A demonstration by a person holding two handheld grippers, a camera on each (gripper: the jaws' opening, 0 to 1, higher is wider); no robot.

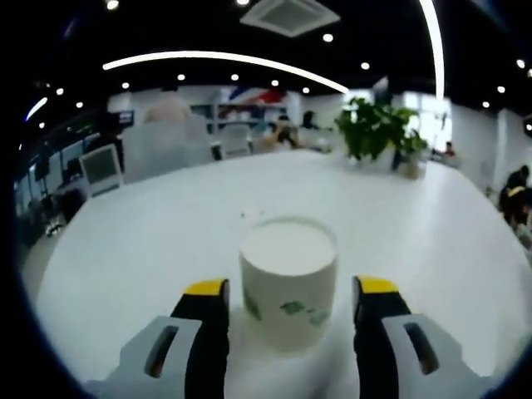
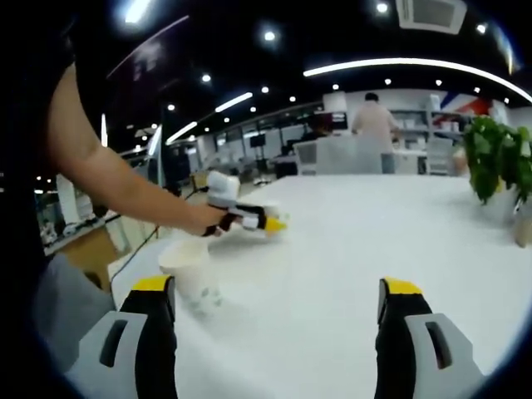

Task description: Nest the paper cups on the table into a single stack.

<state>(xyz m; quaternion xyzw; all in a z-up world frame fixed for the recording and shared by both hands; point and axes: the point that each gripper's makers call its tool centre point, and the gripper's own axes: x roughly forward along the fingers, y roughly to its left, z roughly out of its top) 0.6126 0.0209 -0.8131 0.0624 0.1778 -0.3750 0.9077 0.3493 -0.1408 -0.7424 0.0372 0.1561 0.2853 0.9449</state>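
An upright white paper cup stands on the white table between the spread jaws of the left tool, straight ahead, not gripped. The right tool is wide open, holding nothing, farther off. Green print marks the cup (unreadable).

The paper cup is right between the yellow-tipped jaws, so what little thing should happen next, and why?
Probably close the left gripper on the paper cup. In the left gripper view the cup stands upright on the white table between the open jaws, apparently not yet touched, so a gentle squeeze would likely grip it for lifting.
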